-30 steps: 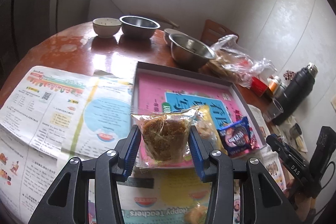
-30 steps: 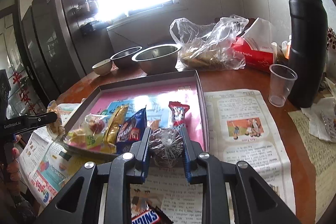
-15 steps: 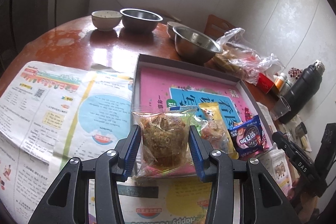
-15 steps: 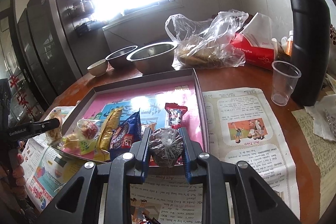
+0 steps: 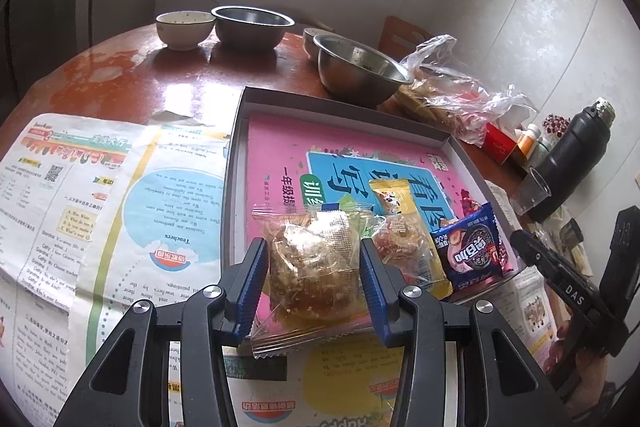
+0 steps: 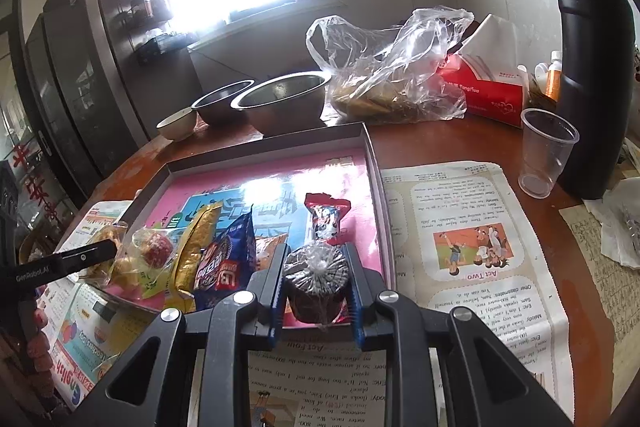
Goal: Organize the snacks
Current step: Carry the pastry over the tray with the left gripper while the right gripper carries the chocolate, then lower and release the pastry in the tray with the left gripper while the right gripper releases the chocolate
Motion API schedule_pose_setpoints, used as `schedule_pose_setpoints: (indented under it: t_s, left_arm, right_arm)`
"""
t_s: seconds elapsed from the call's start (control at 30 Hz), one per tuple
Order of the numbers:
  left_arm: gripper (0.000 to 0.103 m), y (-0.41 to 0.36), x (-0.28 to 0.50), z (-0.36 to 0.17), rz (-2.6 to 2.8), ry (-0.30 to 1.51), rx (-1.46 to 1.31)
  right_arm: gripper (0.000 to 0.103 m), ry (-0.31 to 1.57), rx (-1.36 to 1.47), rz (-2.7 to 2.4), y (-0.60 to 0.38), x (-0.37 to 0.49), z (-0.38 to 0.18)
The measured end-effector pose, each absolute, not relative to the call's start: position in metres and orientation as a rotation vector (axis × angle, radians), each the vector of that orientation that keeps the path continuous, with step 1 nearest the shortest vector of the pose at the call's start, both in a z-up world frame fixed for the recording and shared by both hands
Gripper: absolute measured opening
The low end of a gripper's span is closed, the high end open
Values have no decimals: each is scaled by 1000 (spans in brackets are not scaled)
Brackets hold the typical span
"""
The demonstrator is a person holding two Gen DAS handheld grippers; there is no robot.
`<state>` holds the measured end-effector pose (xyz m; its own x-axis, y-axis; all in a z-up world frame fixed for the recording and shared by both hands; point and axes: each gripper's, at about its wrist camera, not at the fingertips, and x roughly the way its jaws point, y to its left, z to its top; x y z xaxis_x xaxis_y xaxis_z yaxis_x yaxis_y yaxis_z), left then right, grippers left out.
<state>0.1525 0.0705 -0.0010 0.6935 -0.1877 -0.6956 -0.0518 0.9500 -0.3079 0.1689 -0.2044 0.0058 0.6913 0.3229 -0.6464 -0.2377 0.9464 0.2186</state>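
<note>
Snacks going into the grey tray (image 5: 236,163) — left gripper (image 5: 314,277) is pinching a clear-wrapped crumbly cake (image 5: 316,263) over the tray's near-left corner, fingers partly apart, pads pressing the wrapper. Right gripper (image 6: 316,281) is clamping a wrapped chocolate cookie stack (image 6: 316,275), nearly closed, over the near-right edge. Best lowering each into bare pink floor before releasing. Blue cookie packet (image 5: 472,251) and yellow packet (image 5: 394,201) are crowding the middle — newspaper (image 5: 100,187), steel bowl (image 5: 360,75) and plastic cup (image 6: 546,151) are sitting clear.

steel bowls (image 5: 360,75), black flask (image 6: 592,67), plastic cup (image 6: 544,151)
</note>
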Motion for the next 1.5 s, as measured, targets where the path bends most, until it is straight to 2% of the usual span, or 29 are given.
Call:
schedule_pose_setpoints:
  t_s: [1.5]
  left_arm:
    - [48, 60, 151, -11, -139, 817, -281]
  right_arm:
    - [26, 771, 113, 224, -207, 182, -8]
